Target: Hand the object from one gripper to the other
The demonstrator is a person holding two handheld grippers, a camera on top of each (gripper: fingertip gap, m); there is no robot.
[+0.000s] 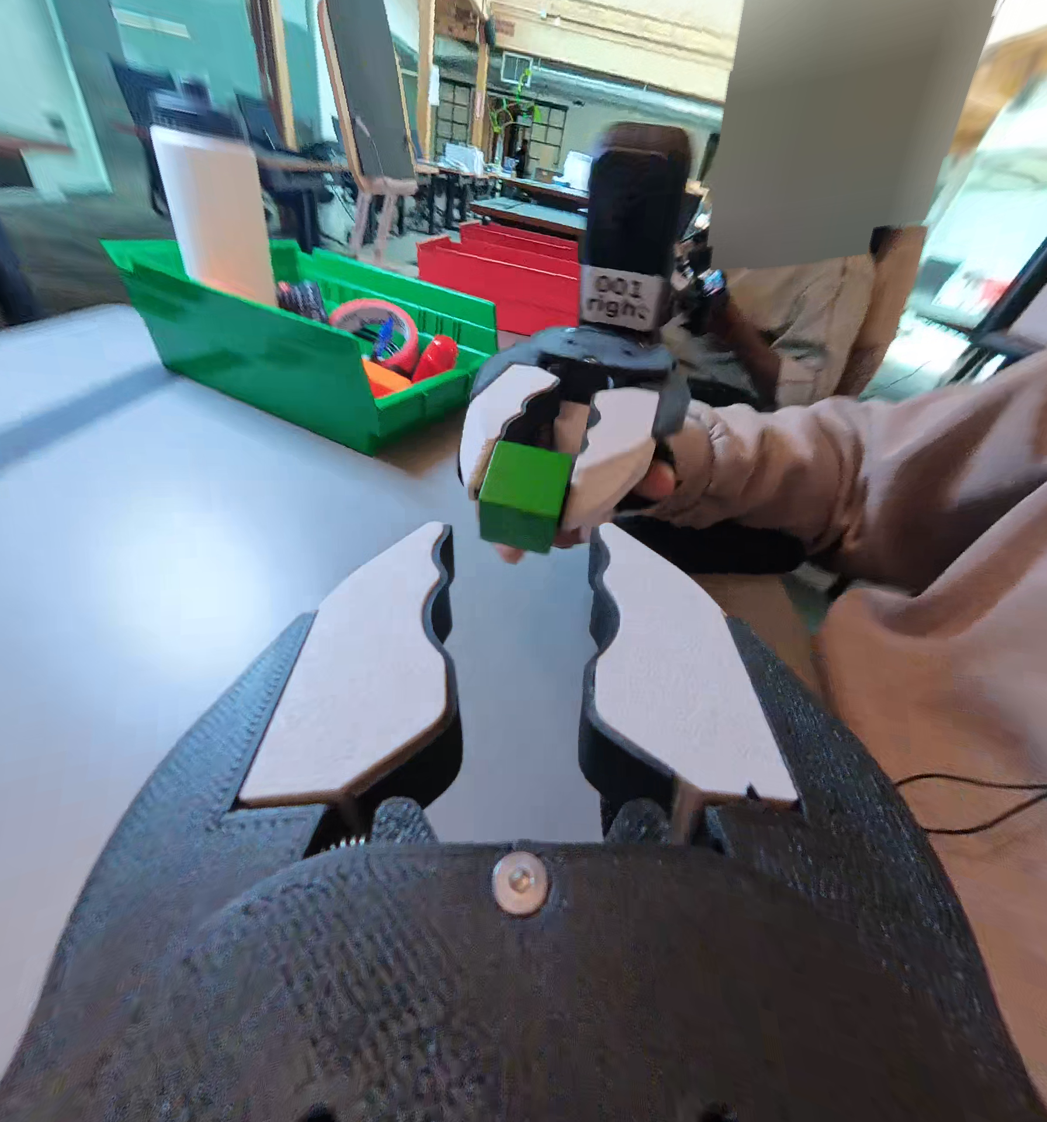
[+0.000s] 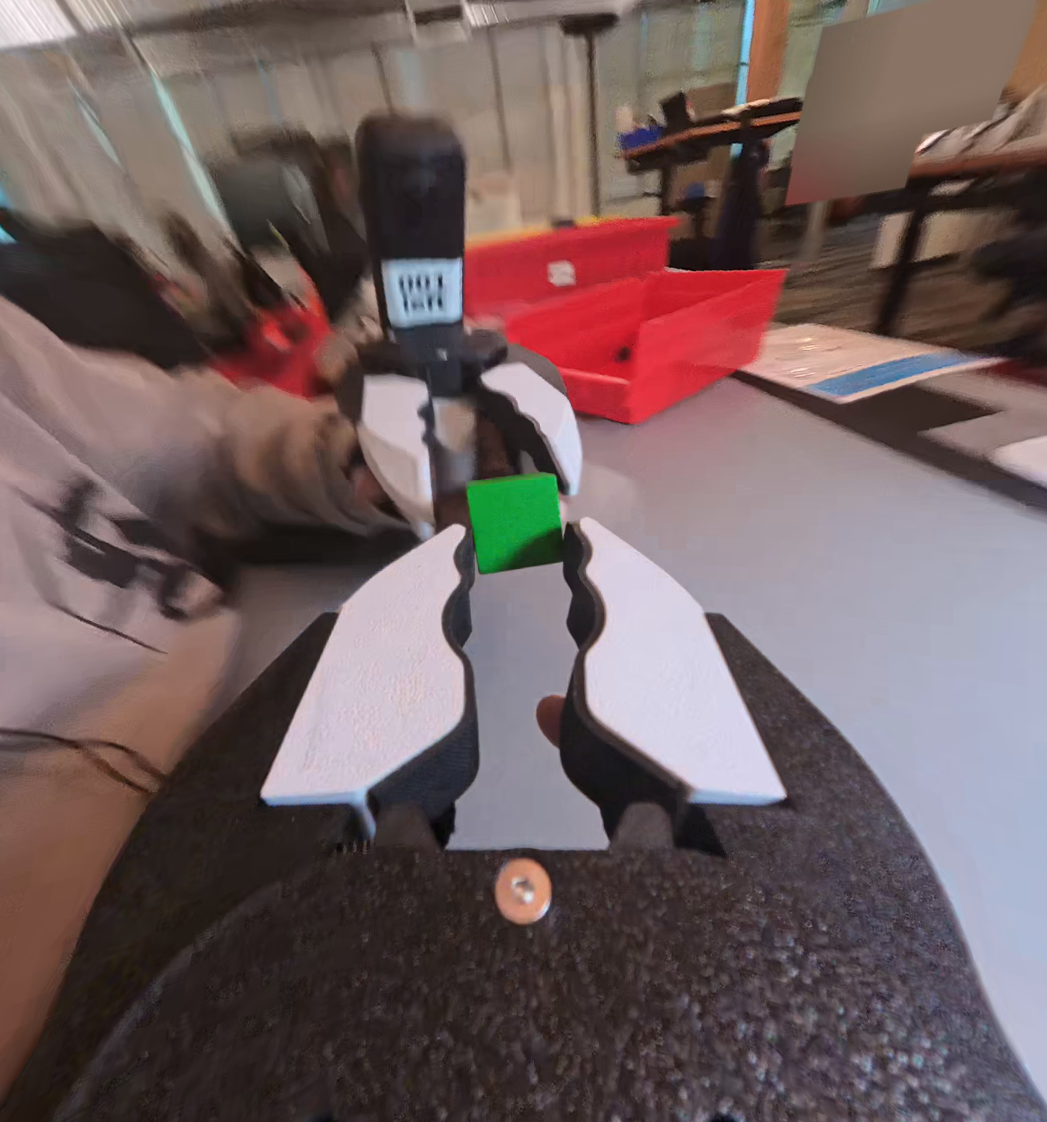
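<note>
Green cube clamped at the right gripper's fingertips, facing the parted left gripper.

Left to right in the left wrist view: a green bin (image 1: 254, 358) of mixed items stands on the grey table (image 1: 114, 546); a red bin (image 1: 497, 273) sits behind it. The left gripper (image 1: 521, 534) has its fingers apart, nothing between them. The green cube (image 1: 524, 504) is just beyond its tips, off the table, pinched by the right gripper (image 2: 516, 531). A tan sleeve (image 1: 843, 461) fills the right edge.
</note>
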